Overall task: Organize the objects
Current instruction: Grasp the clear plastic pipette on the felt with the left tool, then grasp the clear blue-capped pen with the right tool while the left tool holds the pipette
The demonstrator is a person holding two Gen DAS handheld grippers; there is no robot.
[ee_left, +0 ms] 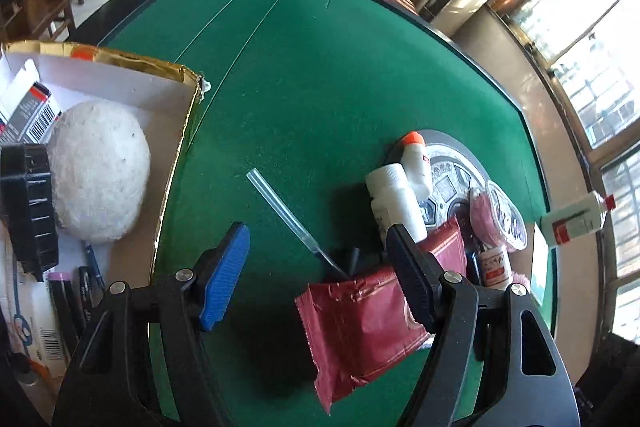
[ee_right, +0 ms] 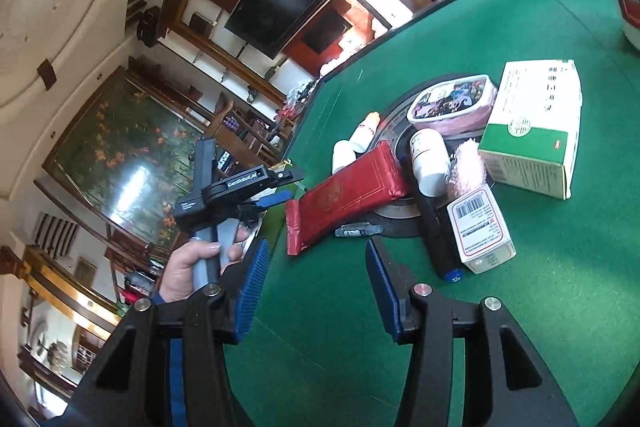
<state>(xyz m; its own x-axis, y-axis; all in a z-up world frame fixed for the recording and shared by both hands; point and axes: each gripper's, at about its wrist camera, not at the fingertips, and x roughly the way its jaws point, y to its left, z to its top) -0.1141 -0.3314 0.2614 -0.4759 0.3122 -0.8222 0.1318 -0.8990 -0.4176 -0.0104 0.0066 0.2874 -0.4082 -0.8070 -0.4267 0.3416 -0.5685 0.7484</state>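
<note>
A person sorting clutter on a green felt worktop (ee_left: 320, 75) holds the left gripper (ee_left: 316, 275) low over a dark red foil packet (ee_left: 360, 327), jaws spread wide and gripping nothing — the packet lies between them, one end propped on the pile behind it. The right gripper (ee_right: 316, 287) hangs back from the same red packet, jaws also apart and empty. The step in hand looks like the pick-up of that packet, bound, I judge, for the gold-edged box (ee_left: 176, 75) well to its left, where a white fluffy pad (ee_left: 100, 171) and small cartons already sit. The next move calls for a squeeze on the packet's flat sides, clear of the thin transparent tube (ee_left: 280, 211) just beside it. Behind the packet stand a white bottle (ee_left: 394, 199) and an orange-capped bottle (ee_left: 416, 163); a green-and-white carton (ee_right: 532, 131) carries Chinese characters too small to read. On the left gripper's body — seen from the right wrist — "GenRobot.AI" can be read.
</note>
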